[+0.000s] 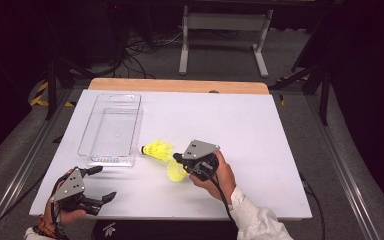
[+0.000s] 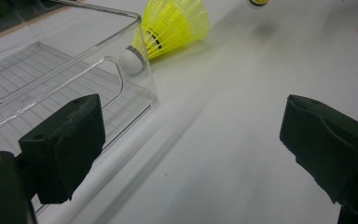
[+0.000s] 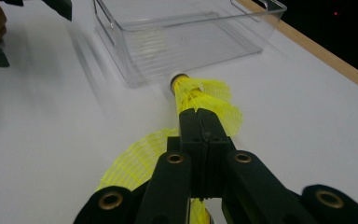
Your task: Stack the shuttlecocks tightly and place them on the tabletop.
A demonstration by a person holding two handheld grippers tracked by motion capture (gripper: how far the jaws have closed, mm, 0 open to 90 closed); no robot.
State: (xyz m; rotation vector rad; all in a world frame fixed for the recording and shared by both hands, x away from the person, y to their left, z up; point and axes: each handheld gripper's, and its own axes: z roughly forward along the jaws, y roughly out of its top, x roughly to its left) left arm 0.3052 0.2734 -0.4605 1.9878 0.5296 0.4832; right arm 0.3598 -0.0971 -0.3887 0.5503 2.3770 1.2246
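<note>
Two yellow shuttlecocks are near the table's middle. One shuttlecock point(image 1: 157, 149) lies on its side with its white cork toward a clear plastic bin point(image 1: 87, 135); the left gripper view has it point(image 2: 172, 23) just past the bin's corner point(image 2: 121, 74). My right gripper point(image 1: 177, 159) is shut on the mesh skirt of the second shuttlecock point(image 1: 175, 171), just right of the lying one. In the right gripper view the jaws point(image 3: 199, 114) meet flat on that skirt point(image 3: 135, 158), with the lying shuttlecock point(image 3: 200, 93) right ahead. My left gripper point(image 1: 105, 183) stands open near the front left edge, nothing between its fingers point(image 2: 65, 140).
The empty bin point(image 3: 121, 42) stands at the table's left, lengthwise away from me. The white tabletop point(image 1: 240, 130) stretches bare to the right, with a wooden strip point(image 1: 180, 86) along the far edge. Beyond it are a grey stand and cables on the floor.
</note>
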